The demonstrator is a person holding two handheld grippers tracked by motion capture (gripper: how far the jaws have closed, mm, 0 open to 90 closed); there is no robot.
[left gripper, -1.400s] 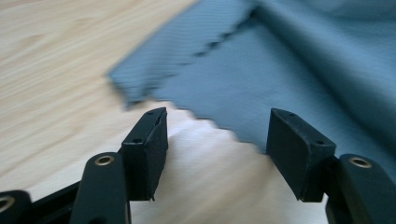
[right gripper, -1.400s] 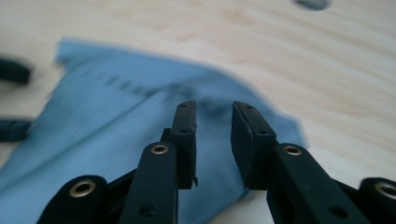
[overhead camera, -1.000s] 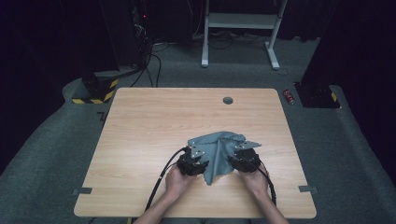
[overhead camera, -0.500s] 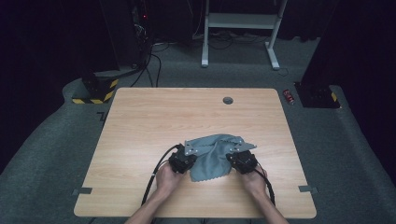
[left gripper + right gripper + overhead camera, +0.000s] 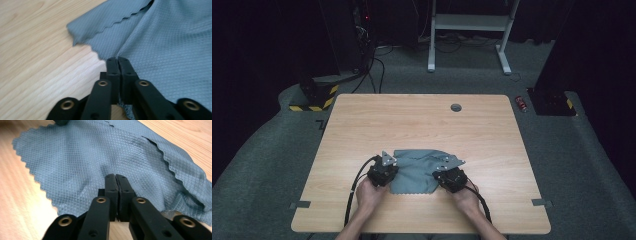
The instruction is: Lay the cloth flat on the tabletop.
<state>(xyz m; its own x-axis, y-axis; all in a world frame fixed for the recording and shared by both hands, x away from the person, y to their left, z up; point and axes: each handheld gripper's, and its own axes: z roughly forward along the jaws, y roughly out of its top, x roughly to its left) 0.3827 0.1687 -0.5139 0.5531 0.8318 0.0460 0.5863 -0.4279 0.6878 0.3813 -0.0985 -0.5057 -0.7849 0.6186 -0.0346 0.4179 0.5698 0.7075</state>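
A grey-blue waffle-weave cloth point(image 5: 417, 170) with scalloped edges lies folded over itself near the front of the wooden table point(image 5: 412, 125). My left gripper point(image 5: 394, 170) sits at the cloth's left edge and my right gripper point(image 5: 441, 176) at its right edge. In the left gripper view the jaws point(image 5: 117, 60) stand almost together, pinching a fold of the cloth point(image 5: 170, 50). In the right gripper view the jaws point(image 5: 115, 176) likewise nip the cloth point(image 5: 75, 157), with creases running to the tips. Both pairs of jaws have just been opening slightly, with the cloth still between them.
A round cable hole point(image 5: 456, 107) sits near the table's far edge. On the floor beyond are a red can point(image 5: 522, 103), a yellow-and-black striped block point(image 5: 314, 97) with cables, and a white desk frame point(image 5: 467, 22). Bare wood surrounds the cloth.
Both hands have moved left across the table, dragging the cloth with them. The cloth, bunched and raised a second ago, now lies flatter and more spread out.
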